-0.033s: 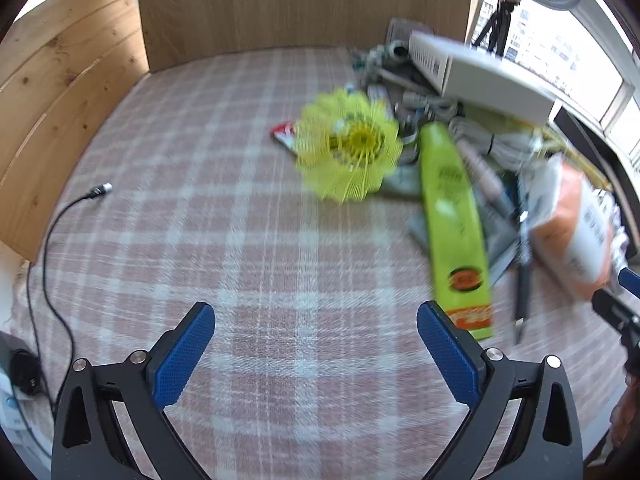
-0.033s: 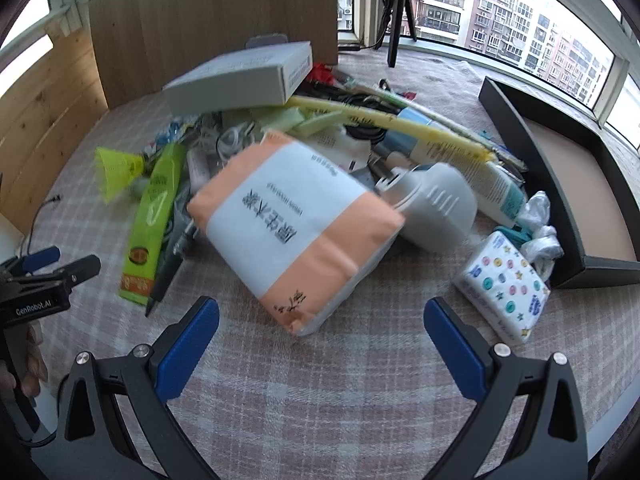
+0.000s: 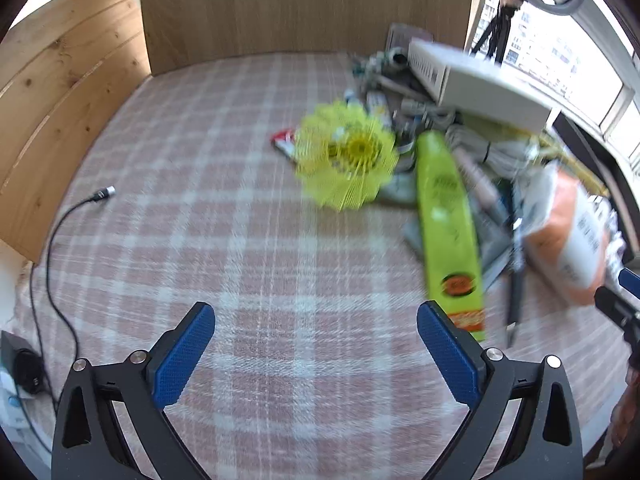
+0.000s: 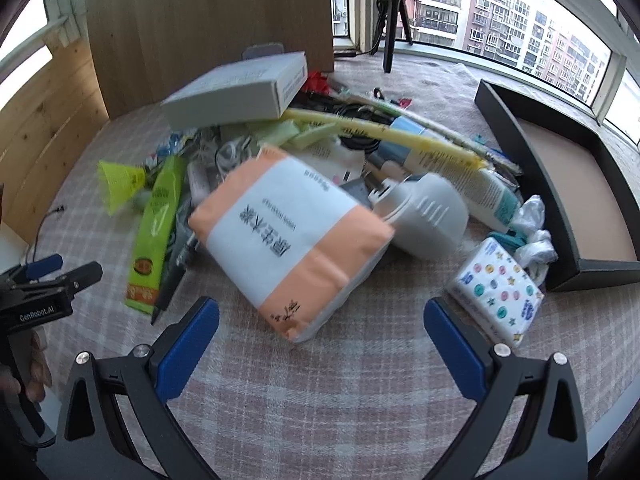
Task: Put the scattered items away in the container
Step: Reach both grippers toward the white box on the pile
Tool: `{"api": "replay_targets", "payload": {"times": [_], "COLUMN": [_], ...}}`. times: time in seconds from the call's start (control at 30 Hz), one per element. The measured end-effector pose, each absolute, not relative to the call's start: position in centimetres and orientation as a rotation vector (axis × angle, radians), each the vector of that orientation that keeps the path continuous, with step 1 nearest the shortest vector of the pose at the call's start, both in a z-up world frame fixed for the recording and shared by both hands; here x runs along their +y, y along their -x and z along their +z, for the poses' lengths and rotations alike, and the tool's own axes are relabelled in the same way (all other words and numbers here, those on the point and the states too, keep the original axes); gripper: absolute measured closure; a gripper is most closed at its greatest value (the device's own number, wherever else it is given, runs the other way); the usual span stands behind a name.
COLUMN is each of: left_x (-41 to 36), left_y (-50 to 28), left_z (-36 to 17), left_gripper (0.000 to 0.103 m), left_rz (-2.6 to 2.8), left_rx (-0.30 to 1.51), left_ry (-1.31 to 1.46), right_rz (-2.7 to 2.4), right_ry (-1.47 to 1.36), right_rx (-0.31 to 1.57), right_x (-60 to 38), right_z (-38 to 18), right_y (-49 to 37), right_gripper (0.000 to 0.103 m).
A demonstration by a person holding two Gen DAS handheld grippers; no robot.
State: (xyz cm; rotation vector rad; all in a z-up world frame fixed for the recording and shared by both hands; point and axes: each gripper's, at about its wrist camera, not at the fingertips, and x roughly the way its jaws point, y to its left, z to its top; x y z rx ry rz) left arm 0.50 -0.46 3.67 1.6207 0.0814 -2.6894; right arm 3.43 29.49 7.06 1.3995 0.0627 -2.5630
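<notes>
A heap of items lies on the checked cloth: a yellow shuttlecock, a long green packet, a black pen, an orange-and-white pack, a white box, a white plug, a tube and a dotted tissue pack. The dark container sits to the right, with only its brown floor showing inside. My left gripper is open over bare cloth, short of the shuttlecock. My right gripper is open just in front of the orange-and-white pack.
A black cable trails across the cloth at the left. Wooden panels wall in the back and left side. A tripod stands by the window behind the heap. The left gripper's body shows at the right view's left edge.
</notes>
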Motion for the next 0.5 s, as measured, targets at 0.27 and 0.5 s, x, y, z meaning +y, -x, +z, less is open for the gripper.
{"api": "replay_targets", "payload": {"times": [0.27, 0.5], "left_x": [2.6, 4.6], "left_y": [2.7, 6.5], "left_z": [10.6, 14.9], "left_gripper": [0.001, 0.001], "left_rz": [-2.736, -2.756], "left_rx": [0.187, 0.277], "left_ry": [-1.486, -1.422], "right_rz": [-2.541, -2.44], "right_ry": [-1.224, -1.107], "right_rx": [0.099, 0.14], "right_x": [31.6, 32.2], "right_z": [14.4, 18.7], "right_y": [1.6, 7.4], "right_gripper": [0.001, 0.002]}}
